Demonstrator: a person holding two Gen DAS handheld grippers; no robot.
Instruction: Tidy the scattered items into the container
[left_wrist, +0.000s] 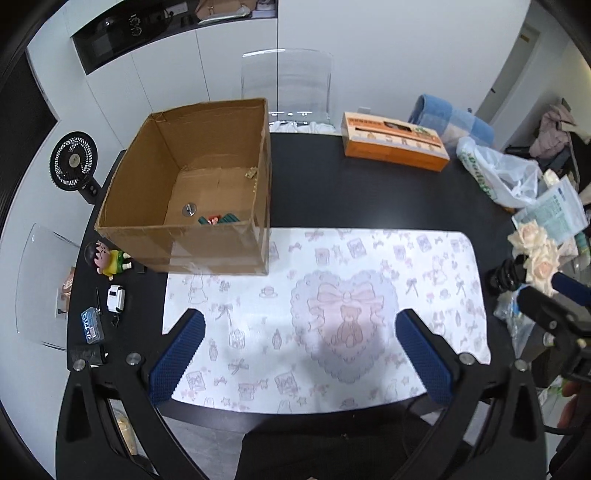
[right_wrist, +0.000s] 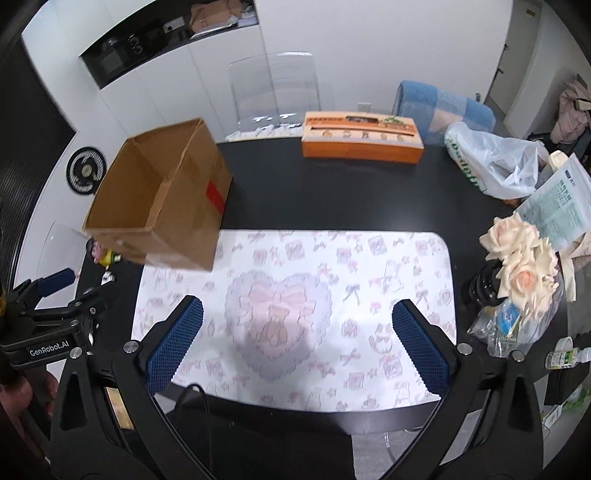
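On the black round table (left_wrist: 332, 192), an open brown cardboard box (left_wrist: 192, 184) is seen at the far left corner of the white patterned mat (left_wrist: 332, 295), a few small items inside. Left of the box lie a cartoon figurine (left_wrist: 107, 258) and a white toy car (left_wrist: 115, 297). Both the left gripper (left_wrist: 301, 354) and right gripper (right_wrist: 297, 345) are held over the mat, fingers wide and empty.

The tall brown cardboard box (left_wrist: 207, 192) hides most of the small green and red things (left_wrist: 218, 219) inside; the little cartoon doll (right_wrist: 104, 254) peeks out behind it.
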